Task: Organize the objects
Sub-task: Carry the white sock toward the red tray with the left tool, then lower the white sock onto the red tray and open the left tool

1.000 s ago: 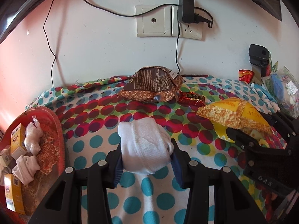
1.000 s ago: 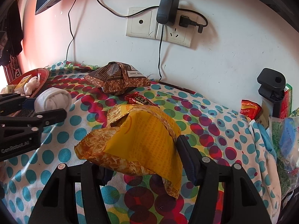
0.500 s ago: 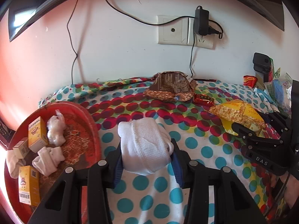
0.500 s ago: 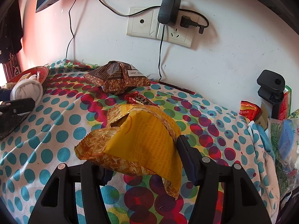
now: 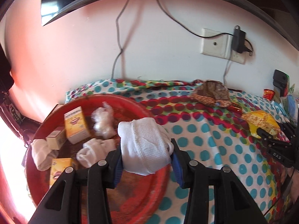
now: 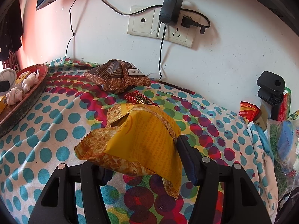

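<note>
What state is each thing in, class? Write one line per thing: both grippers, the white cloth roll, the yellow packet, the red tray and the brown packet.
Left gripper: shut on the white cloth roll, over the red tray.
Right gripper: shut on the yellow packet, held off the cloth.
Red tray: holds boxes and cloth rolls.
Brown packet: lying by the wall.

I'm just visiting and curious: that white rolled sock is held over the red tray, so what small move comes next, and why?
Probably lower it and open the left gripper: the white rolled sock is clamped above the red tray, where similar socks already lie.
</note>
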A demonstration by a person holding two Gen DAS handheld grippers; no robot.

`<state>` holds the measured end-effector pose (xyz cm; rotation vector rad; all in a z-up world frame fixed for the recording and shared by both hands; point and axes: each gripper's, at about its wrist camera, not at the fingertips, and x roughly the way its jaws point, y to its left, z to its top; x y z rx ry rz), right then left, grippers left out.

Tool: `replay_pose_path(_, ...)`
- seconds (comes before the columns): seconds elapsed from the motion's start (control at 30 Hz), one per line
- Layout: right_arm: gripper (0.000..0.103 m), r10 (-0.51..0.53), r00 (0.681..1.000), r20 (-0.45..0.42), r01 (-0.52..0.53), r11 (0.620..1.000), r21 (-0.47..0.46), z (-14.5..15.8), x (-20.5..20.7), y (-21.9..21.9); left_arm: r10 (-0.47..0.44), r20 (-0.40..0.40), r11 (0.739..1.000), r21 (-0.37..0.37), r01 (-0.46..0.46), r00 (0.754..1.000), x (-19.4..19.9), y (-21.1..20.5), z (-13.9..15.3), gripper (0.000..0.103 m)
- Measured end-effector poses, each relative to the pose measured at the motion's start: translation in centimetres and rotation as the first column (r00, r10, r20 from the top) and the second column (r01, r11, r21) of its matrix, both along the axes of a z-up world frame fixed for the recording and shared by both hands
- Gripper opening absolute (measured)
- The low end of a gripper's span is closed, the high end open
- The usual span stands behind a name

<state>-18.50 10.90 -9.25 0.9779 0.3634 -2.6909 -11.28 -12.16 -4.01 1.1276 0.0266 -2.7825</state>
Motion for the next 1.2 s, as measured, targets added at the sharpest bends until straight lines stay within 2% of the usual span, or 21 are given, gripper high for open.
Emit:
replay_pose_path(0.13,0.058,-0.001,1.000,-0.001,0.001,1.000,0.001,0.0,0.0,0.0,0.053,0.003,0.998,-0.021,-0.052,0.999,0.6,-2.7,0.1,0.045)
replay_pose_path(0.4,0.059,-0.003,1.000,0.000,0.003,1.000,0.003,0.0,0.0,0.0,0.162,0.030,0.987,0.018,-0.163,0.986,1.0,-7.8,-0.9,0.045)
replay_pose_path(0.7,0.059,-0.006,1.000,0.000,0.006,1.000,0.005,0.0,0.0,-0.1,0.182,0.047,0.983,-0.014,-0.182,0.982,0.5,-10.9,-1.7,0.045)
replay_pose_path(1.2,0.059,-0.012,1.000,-0.003,0.012,0.999,0.033,-0.2,0.0,-0.4,0.196,0.078,0.980,0.008,-0.197,0.977,-0.1,-13.6,-3.7,0.045)
